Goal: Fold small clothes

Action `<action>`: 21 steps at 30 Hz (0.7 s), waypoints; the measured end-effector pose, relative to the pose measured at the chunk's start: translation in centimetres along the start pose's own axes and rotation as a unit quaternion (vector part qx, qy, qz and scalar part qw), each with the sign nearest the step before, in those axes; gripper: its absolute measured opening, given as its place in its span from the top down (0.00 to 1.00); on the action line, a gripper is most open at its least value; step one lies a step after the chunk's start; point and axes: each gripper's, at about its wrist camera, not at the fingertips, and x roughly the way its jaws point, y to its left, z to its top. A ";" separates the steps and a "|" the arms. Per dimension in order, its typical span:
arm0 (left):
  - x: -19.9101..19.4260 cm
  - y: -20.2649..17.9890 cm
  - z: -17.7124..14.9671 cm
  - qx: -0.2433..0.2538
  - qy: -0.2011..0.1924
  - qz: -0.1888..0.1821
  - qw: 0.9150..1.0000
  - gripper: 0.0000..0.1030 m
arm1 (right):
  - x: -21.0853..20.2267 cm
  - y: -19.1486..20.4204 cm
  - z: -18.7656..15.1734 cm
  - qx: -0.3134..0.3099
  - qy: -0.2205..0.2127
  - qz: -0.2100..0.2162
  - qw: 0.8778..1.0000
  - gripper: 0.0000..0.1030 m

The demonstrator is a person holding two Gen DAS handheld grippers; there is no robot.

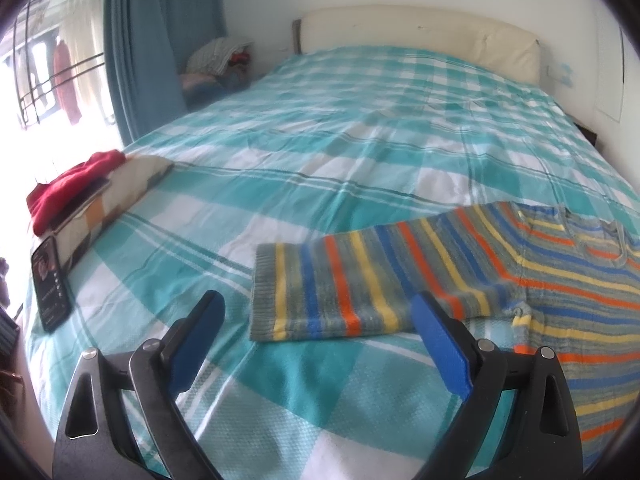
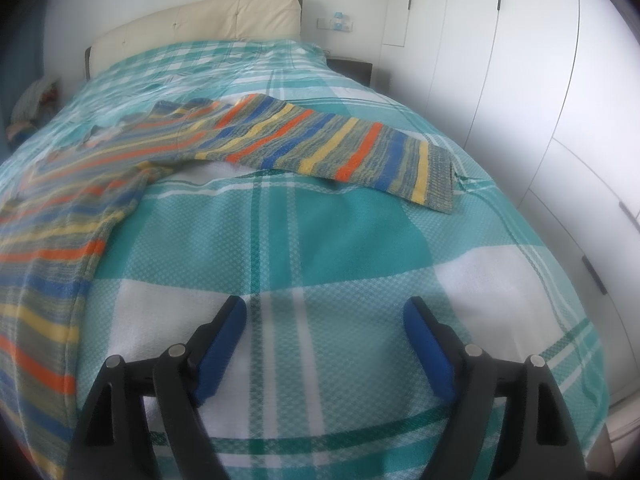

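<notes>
Stripes of orange, yellow and blue are running across the sweater [image 1: 500, 280] I am working on; it is lying flat on the bed [image 1: 340, 140], spread over the teal-and-white checked cover. I am holding my left claw [image 1: 316, 312] just above the cover with its blue pads spread wide and gripping nothing, and one sleeve cuff is lying just beyond the gap between them. My right claw [image 2: 324, 316] is likewise hanging spread and empty over bare cover, with the sweater's [image 2: 168, 152] other sleeve stretching out to the far right and its body trailing off to the near left.

Nothing is lying between either claw and the garment. Only my left view is showing the clutter on the left edge of the bed: a red garment [image 1: 68, 192] sitting on a folded checked cloth [image 1: 120, 196], a phone [image 1: 50, 282] lying beside them, a teal curtain [image 1: 160, 40] and a heap of clothes [image 1: 220, 64] in the far corner. Only my right view is showing the white wardrobe doors [image 2: 520, 80] along the right.
</notes>
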 end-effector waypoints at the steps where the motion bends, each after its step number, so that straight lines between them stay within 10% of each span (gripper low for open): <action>1: 0.0 -0.1 0.0 0.001 0.000 0.000 1.000 0.07 | 0.0 0.0 0.0 0.000 0.000 0.000 1.000 0.22; 21: 0.6 -2.2 -0.8 0.043 0.003 0.009 0.999 0.05 | -8.9 4.1 5.2 -0.091 -0.034 -0.165 0.982 0.02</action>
